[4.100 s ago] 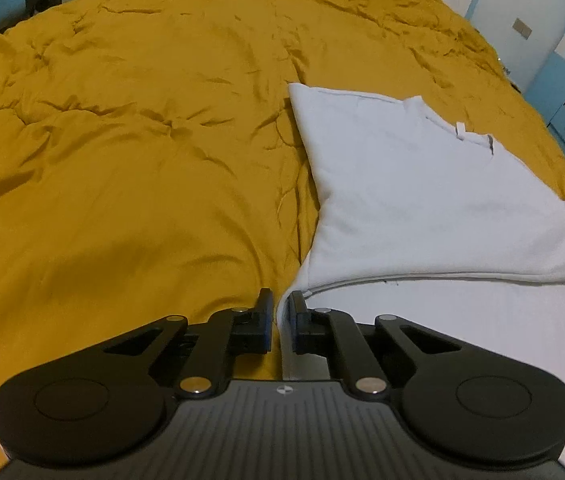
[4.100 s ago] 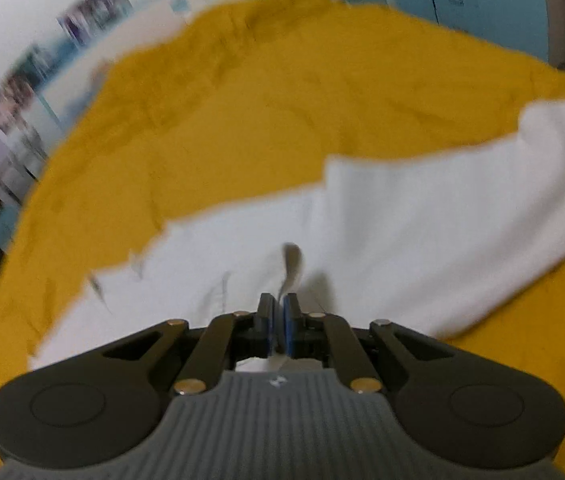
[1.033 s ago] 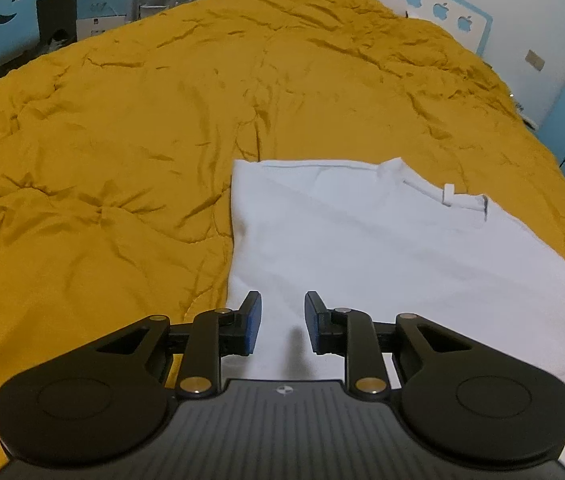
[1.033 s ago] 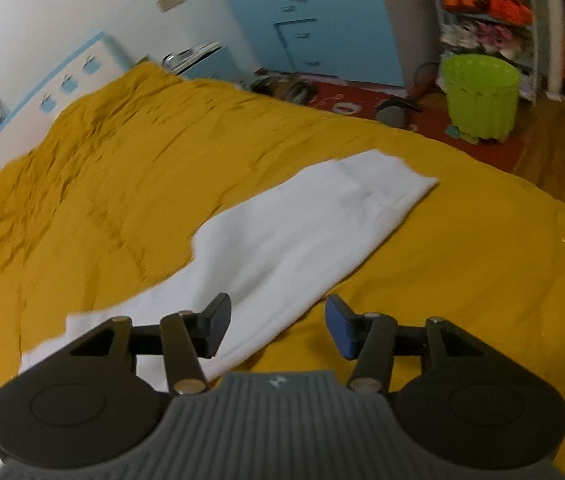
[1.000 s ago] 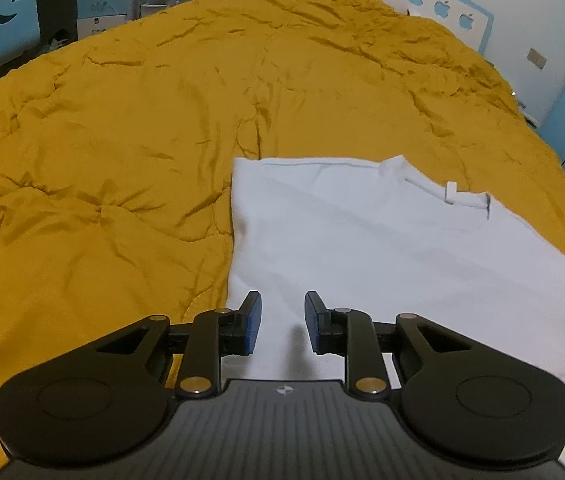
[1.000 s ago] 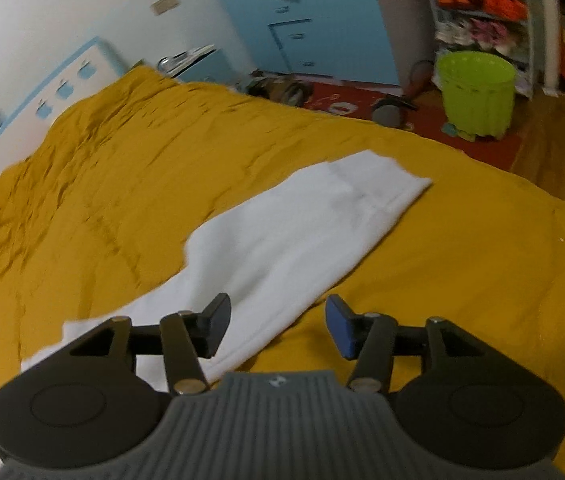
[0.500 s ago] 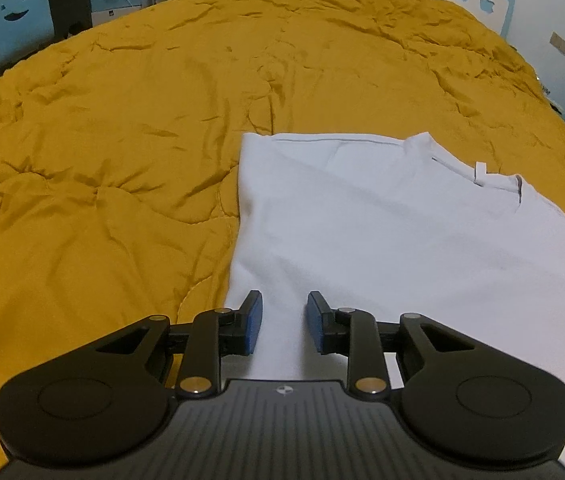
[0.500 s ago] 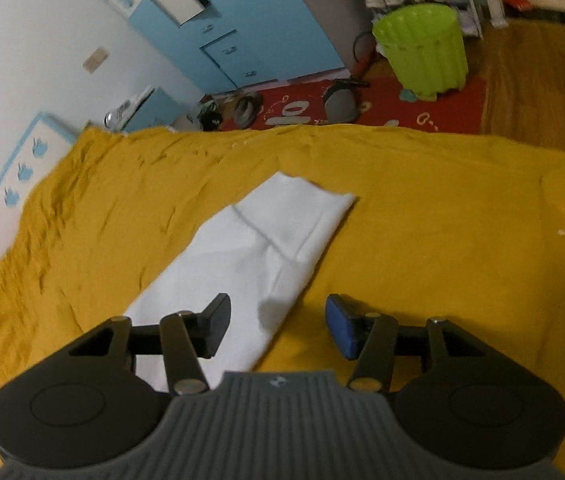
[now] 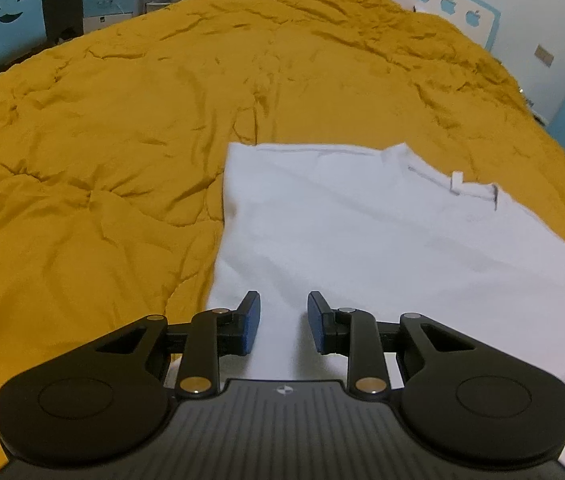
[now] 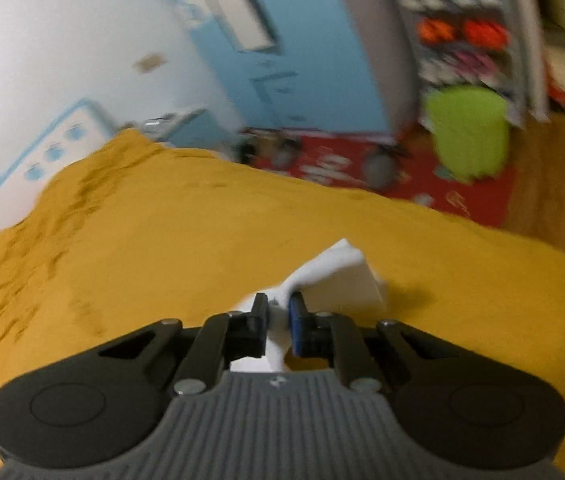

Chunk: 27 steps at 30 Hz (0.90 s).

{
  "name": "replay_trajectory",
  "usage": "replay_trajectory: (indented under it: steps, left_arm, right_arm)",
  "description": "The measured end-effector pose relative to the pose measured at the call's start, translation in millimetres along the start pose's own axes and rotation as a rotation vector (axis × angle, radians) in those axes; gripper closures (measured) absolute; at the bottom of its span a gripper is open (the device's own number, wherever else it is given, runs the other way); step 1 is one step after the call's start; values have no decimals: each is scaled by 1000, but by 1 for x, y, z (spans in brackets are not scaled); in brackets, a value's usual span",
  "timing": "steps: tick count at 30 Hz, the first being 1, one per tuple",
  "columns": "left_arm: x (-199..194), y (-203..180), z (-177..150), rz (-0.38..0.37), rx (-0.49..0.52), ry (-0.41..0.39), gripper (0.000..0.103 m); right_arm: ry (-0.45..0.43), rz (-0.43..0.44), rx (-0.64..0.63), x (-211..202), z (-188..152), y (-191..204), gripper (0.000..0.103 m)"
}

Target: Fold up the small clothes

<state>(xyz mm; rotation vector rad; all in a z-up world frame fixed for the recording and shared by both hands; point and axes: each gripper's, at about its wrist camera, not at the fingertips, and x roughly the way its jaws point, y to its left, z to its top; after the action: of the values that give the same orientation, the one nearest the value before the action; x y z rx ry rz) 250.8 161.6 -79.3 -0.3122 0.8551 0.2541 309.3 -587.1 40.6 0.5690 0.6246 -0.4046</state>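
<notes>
The left wrist view looks low and forward over the white shirt (image 9: 362,240) toward the headboard at 12 o'clock. The right wrist view, blurred, sits close above the bed (image 10: 162,248), facing the green bin (image 10: 468,132) at 1 o'clock. Both share shirt and bed.

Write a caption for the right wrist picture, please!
Right claw pinching the white shirt above the yellow blanket.

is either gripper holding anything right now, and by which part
The right gripper pinches the white shirt by its sleeve end. The left gripper is open, holding nothing.
</notes>
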Motion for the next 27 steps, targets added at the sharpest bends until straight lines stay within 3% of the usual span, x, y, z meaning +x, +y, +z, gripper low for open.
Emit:
replay_trajectory:
  steps: [7, 13, 20, 27]
  left_arm:
    - [-20, 10, 5, -42, -9, -27, 71]
    - [-34, 20, 9, -86, -31, -45, 70]
    - [-35, 28, 7, -128, -27, -28, 71]
    - [-31, 28, 1, -172, -5, 5, 71]
  right_arm:
    - [-21, 242, -244, -71, -19, 141, 97]
    - [31, 436, -402, -113, -76, 261, 97]
    - [189, 548, -589, -118, -207, 358, 97]
    - [384, 526, -852, -92, -348, 375, 97]
